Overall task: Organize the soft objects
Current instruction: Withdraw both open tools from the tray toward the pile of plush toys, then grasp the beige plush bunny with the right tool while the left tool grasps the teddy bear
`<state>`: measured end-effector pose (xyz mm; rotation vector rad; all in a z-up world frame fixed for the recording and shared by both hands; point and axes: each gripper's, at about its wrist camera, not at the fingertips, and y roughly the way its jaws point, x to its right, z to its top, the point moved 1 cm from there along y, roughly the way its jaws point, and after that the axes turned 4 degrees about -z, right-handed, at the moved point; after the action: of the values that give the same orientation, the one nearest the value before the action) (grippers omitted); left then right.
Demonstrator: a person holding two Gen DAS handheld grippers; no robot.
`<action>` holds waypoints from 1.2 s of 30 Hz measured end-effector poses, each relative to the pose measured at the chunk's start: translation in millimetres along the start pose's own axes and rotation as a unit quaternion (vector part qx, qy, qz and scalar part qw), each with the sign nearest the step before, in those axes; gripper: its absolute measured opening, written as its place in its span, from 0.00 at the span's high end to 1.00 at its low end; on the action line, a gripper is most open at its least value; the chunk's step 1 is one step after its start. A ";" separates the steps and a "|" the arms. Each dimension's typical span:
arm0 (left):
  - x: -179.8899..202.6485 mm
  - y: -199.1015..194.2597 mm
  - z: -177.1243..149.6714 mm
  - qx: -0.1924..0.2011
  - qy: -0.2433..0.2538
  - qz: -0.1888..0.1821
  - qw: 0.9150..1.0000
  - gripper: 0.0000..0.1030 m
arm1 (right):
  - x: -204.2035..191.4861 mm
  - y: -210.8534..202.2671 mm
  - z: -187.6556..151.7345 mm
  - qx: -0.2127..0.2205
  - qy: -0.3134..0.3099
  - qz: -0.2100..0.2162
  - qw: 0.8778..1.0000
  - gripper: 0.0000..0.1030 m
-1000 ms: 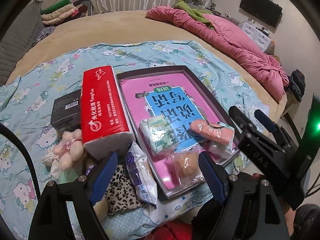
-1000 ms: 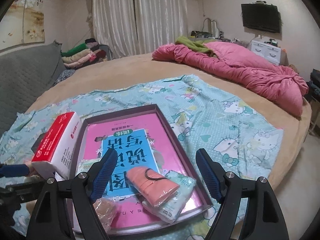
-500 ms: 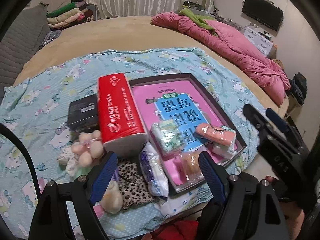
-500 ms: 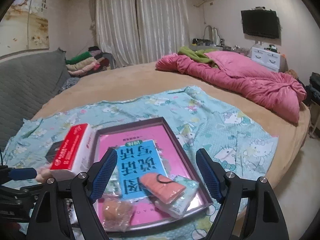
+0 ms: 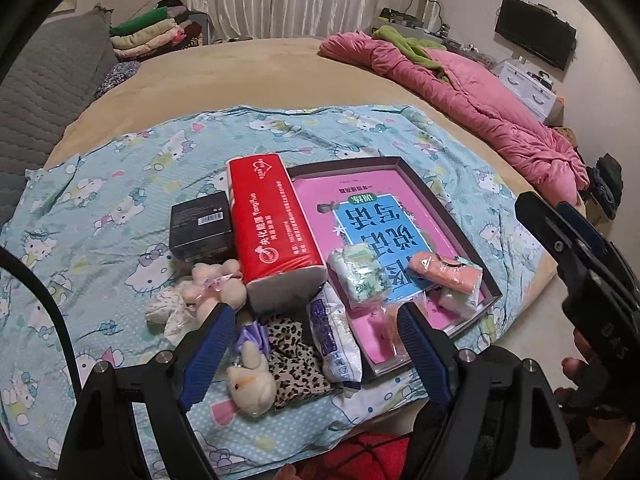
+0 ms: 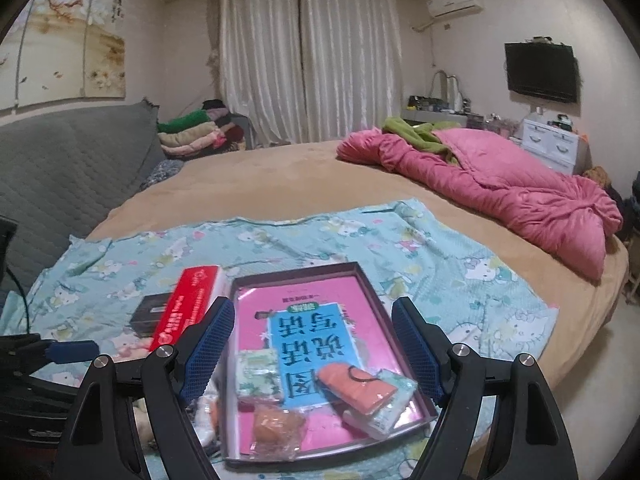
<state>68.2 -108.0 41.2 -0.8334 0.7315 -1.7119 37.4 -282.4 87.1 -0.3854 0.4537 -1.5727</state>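
A dark tray (image 5: 436,200) (image 6: 370,284) with a pink and blue booklet lies on the patterned sheet. In it lie a green tissue pack (image 5: 358,272) (image 6: 258,372), an orange roll (image 5: 444,272) (image 6: 356,386) and a bagged orange item (image 6: 276,424). Left of the tray are a red tissue pack (image 5: 270,228) (image 6: 186,306), pink plush (image 5: 216,284), cream plush (image 5: 252,376), leopard cloth (image 5: 296,360) and a white-blue packet (image 5: 334,340). My left gripper (image 5: 312,356) is open and empty above these. My right gripper (image 6: 312,346) is open and empty above the tray.
A black box (image 5: 200,226) sits behind the plush. A pink quilt (image 6: 500,188) lies on the tan bed at the right. Folded clothes (image 6: 196,132) are stacked far back. A grey headboard (image 6: 60,168) is at the left.
Both grippers have pulled back and up from the bed, so the tray and soft items appear smaller and farther. Both stay open and empty.
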 end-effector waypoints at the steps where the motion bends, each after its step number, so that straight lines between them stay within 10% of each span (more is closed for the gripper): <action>1: -1.2 -1.8 -0.1 0.001 0.000 0.002 1.000 0.20 | -1.8 -1.2 0.6 -0.003 0.004 0.007 1.000 0.20; 36: -122.1 -42.3 -24.5 0.027 -0.109 0.060 0.992 0.19 | -67.1 -5.2 -21.2 -0.053 -0.062 0.069 0.994 0.20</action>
<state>51.1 22.3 39.4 -0.9044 0.5735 -1.5005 25.7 -214.2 73.5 -0.5193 0.4581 -1.3851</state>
